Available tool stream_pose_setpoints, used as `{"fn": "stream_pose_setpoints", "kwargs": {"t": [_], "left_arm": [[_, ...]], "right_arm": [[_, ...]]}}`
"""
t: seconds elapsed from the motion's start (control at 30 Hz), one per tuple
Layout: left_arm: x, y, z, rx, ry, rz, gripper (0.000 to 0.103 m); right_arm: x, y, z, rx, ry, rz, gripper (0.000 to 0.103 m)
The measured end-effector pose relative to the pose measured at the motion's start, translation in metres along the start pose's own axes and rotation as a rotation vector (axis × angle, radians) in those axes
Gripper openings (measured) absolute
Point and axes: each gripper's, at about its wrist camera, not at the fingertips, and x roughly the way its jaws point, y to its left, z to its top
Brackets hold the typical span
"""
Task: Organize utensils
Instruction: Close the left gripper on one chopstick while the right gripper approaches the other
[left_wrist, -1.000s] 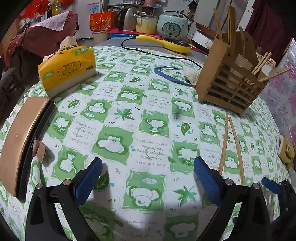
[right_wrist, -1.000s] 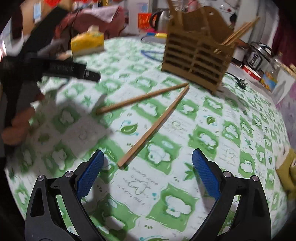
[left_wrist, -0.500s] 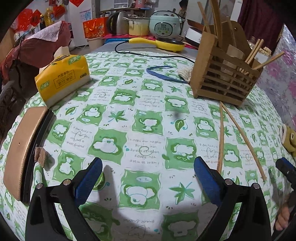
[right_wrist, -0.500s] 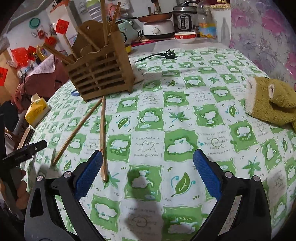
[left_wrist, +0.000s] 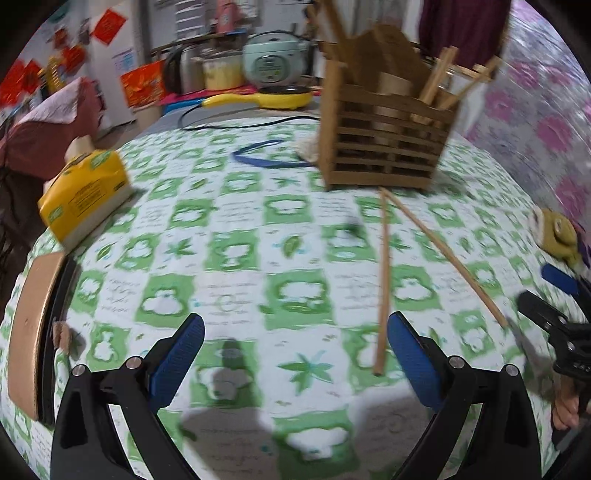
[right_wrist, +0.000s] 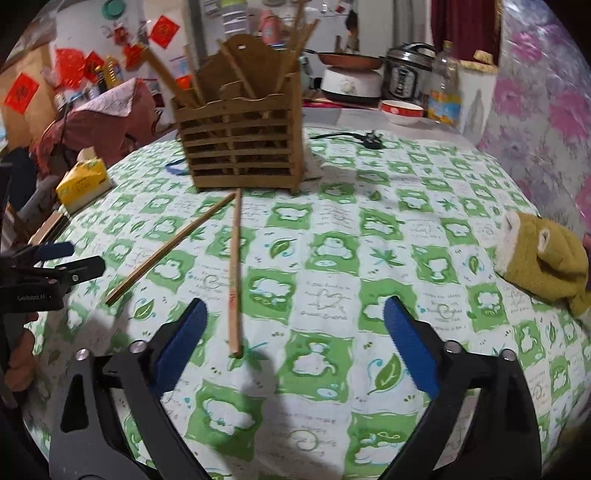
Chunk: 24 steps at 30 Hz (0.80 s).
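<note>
Two wooden chopsticks lie loose on the green-and-white tablecloth, spreading in a V from the wooden slatted utensil holder, which holds several chopsticks and wooden utensils. One chopstick ends just inside my left gripper's right finger. The other chopstick ends between my right gripper's fingers, near the left one. My left gripper is open and empty; it also shows at the left edge of the right wrist view. My right gripper is open and empty.
A yellow tissue pack lies at the left. A tan and black case lies at the table's left edge. A blue band lies beside the holder. An olive plush toy sits at the right. Cookers stand behind the table.
Both grippers have swung to face the holder and moved closer to the chopsticks. The near chopstick ends now lie at the fingers of each gripper. Both stay open.
</note>
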Motion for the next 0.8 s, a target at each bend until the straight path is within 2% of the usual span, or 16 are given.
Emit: {"fn": "stream_pose_setpoints", "kwargs": {"t": [0.13, 0.37, 0.57, 0.7, 0.8], "left_arm": [[0.0, -0.012, -0.003, 0.055, -0.007, -0.018, 0.093], [0.0, -0.029, -0.008, 0.132, 0.004, -0.076, 0.085], [0.004, -0.043, -0.013, 0.203, 0.029, -0.111, 0.065], [0.012, -0.045, -0.015, 0.212, 0.069, -0.132, 0.041], [0.014, -0.042, -0.014, 0.199, 0.073, -0.136, 0.031]], "right_arm": [[0.003, 0.003, -0.001, -0.016, 0.019, 0.023, 0.071], [0.002, -0.002, -0.001, 0.009, 0.012, 0.023, 0.069], [0.003, -0.011, 0.001, 0.059, 0.02, 0.028, 0.069], [0.004, -0.013, 0.001, 0.073, 0.026, 0.033, 0.069], [0.004, -0.013, 0.001, 0.069, 0.028, 0.032, 0.069]]}}
